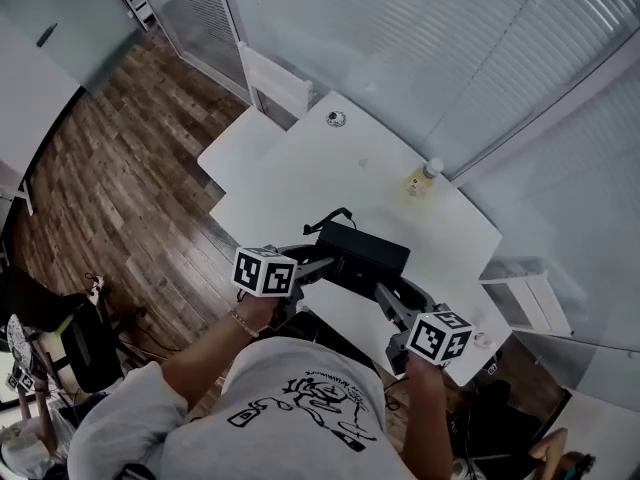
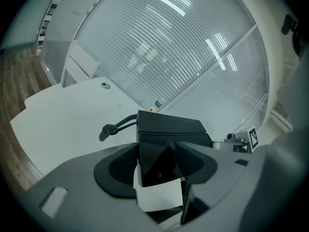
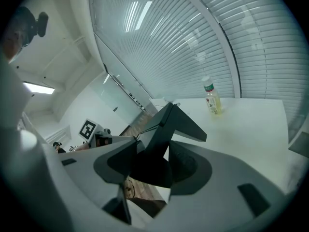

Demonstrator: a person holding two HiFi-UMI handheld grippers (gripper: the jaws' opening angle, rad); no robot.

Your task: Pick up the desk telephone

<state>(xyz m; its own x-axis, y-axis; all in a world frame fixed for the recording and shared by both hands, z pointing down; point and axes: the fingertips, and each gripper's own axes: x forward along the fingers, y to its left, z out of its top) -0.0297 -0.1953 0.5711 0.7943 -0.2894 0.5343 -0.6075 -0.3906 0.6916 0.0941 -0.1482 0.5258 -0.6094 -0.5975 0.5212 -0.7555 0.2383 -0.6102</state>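
- Head view: black desk telephone (image 1: 362,253) is up in the air over the near edge of the white table (image 1: 300,168), with the left gripper (image 1: 322,266) and right gripper (image 1: 385,296) on its two ends.
- Left gripper view: jaws clamped on the desk telephone, cord (image 2: 116,126) poking out left.
- Right gripper view: jaws squeezing its other end, bottle (image 3: 211,96) standing on the table behind.

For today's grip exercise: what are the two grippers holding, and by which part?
The black desk telephone: left gripper clamps its left end, right gripper its right end.
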